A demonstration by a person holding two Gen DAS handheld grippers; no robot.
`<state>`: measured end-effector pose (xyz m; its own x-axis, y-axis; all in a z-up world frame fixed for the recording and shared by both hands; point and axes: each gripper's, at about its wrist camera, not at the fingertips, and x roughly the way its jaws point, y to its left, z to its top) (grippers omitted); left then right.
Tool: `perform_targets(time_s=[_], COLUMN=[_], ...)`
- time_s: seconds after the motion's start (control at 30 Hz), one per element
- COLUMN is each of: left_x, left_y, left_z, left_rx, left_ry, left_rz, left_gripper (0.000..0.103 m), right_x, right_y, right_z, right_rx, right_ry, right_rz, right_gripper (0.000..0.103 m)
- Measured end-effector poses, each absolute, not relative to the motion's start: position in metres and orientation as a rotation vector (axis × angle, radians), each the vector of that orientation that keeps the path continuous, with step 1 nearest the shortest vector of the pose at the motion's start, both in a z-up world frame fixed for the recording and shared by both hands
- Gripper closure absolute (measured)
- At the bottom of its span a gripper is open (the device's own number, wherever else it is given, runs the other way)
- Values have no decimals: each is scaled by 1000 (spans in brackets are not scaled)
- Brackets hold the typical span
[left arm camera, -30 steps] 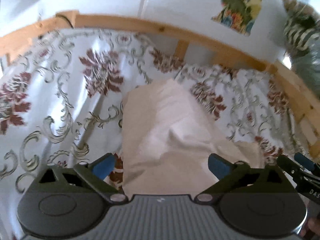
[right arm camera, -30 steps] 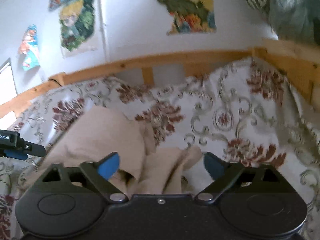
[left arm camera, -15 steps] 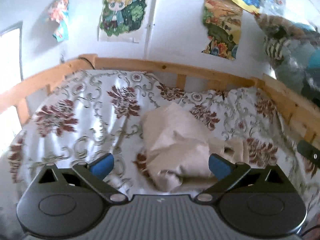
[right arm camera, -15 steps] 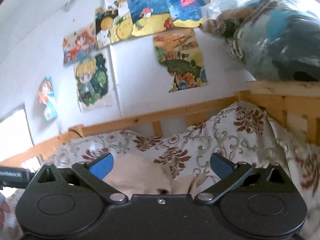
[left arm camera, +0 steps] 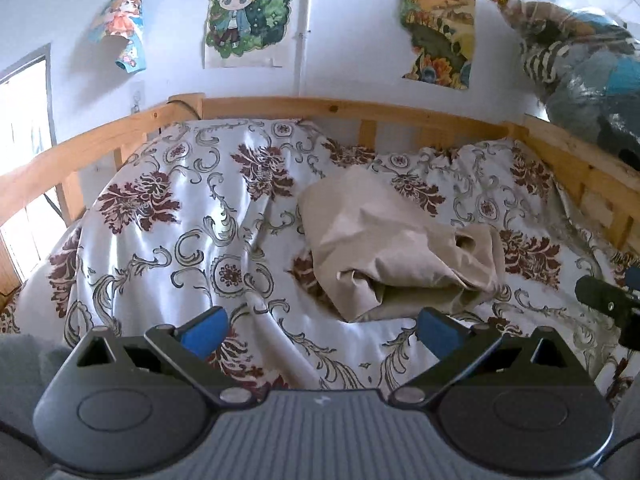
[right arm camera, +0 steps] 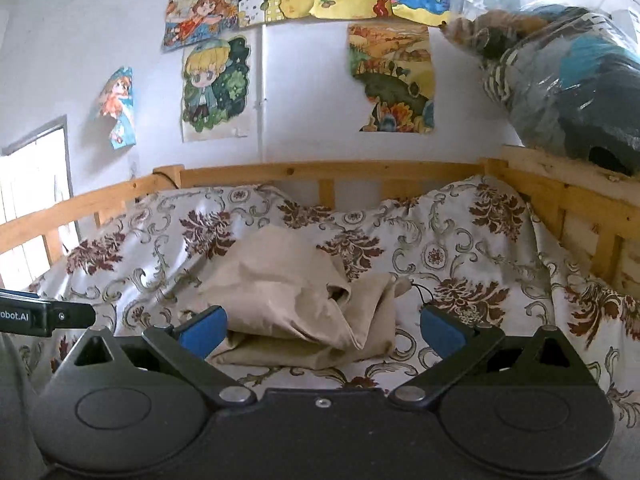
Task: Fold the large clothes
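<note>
A beige garment (left arm camera: 384, 256) lies folded in a loose bundle on the floral bedspread (left arm camera: 192, 220), right of the bed's middle. The same garment (right arm camera: 296, 304) fills the centre of the right wrist view. My left gripper (left arm camera: 320, 330) is open, held back from the bundle's near edge with nothing between its blue pads. My right gripper (right arm camera: 320, 330) is open too, just short of the bundle's front fold. Each view catches the black tip of the other gripper at its edge.
A wooden bed rail (left arm camera: 360, 108) runs around the far and right sides. Posters (right arm camera: 212, 88) hang on the white wall behind. A plastic-wrapped bundle of dark fabric (right arm camera: 568, 80) sits on the rail at the upper right. A bright window (left arm camera: 20, 160) is at the left.
Both grippers have pulled back and up from the garment, so the whole bed and wall now show. The beige bundle lies free on the bedspread.
</note>
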<state>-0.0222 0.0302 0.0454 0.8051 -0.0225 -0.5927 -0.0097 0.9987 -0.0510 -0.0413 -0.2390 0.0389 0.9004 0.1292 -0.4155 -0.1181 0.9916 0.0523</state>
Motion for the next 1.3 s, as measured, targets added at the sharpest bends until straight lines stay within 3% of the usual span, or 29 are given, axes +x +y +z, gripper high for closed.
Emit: perform_targets(time_s=[1.3], left_x=[-21], left_y=[32], left_z=[44], left_rx=[-66], left_ry=[643], left_rz=[-8], left_gripper=[1], right_x=[-33], right_y=[-241], right_z=[32], right_rx=[47], right_ry=[467], right_rz=[110], right_gripper=[1])
